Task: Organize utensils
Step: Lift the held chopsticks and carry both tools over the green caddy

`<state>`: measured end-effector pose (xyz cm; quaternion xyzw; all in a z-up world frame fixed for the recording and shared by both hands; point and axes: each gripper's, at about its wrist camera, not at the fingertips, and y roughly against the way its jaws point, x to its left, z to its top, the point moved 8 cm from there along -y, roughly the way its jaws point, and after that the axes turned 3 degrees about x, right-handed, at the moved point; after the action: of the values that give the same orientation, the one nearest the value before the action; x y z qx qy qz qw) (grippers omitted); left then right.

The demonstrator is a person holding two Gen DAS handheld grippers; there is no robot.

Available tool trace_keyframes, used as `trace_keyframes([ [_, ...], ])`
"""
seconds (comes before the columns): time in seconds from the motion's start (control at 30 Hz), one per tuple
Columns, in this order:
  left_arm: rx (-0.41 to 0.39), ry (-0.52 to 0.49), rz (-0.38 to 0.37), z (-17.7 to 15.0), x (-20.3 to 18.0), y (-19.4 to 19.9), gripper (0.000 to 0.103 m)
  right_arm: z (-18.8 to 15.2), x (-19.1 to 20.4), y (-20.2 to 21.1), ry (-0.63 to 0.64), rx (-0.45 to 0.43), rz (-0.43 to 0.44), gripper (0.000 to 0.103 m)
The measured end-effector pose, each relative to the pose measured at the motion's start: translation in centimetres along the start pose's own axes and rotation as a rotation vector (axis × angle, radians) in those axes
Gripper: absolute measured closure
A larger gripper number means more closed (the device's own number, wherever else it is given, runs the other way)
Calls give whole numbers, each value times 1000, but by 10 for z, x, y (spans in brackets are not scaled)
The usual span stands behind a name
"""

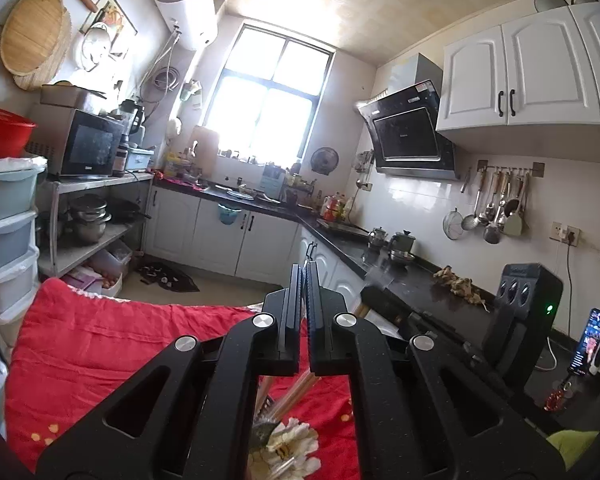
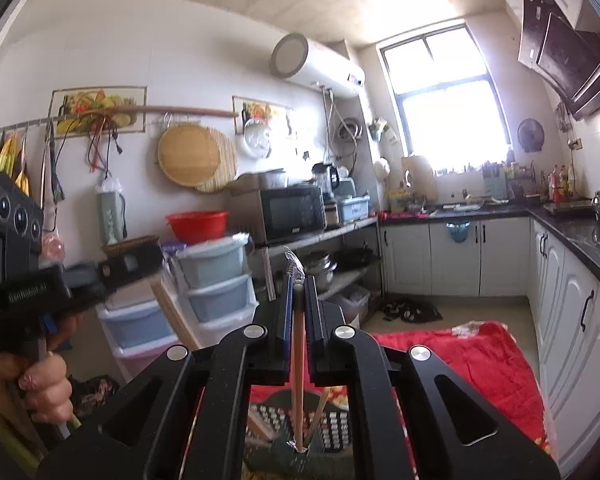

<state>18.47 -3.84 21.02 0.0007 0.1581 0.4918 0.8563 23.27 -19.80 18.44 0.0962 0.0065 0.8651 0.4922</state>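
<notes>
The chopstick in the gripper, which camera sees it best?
The right wrist view. There the chopstick stands pinched between the right hand-held gripper's fingers, visible along its whole length down to the holder. The left wrist view only glimpses wooden sticks below the shut left hand-held gripper.

A white water heater (image 1: 186,8) hangs high on the wall at upper left of the left wrist view, beside the bright window (image 1: 270,98). Below it a black microwave (image 1: 90,148) sits on a metal shelf, with steel pots (image 1: 88,216) on the tier beneath. At right, a black range hood (image 1: 410,132) tilts under white wall cabinets (image 1: 528,76). A red blanket (image 1: 112,344) fills the lower left.
</notes>
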Motion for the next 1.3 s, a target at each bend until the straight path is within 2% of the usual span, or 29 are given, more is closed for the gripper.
trace_keyframes([
  [0.17,15,-18,27,-4,5,-14,102,8,-9,-9,19,-43,-27,97],
  [0.33,31,-29,56,-14,14,-30,102,1,-18,-25,45,-52,-60,97],
  [0.7,87,10,81,-45,39,-63,102,-38,-28,-64,49,28,-103,97],
  [1.07,130,57,72,-74,49,-78,102,-67,-37,-77,24,84,-130,96],
  [1.13,141,62,73,-78,52,-78,101,-71,-39,-77,17,96,-137,82],
  [1.17,146,63,76,-79,53,-80,99,-73,-41,-77,8,97,-142,69],
  [1.3,160,67,89,-84,56,-79,90,-78,-41,-74,3,99,-143,68],
])
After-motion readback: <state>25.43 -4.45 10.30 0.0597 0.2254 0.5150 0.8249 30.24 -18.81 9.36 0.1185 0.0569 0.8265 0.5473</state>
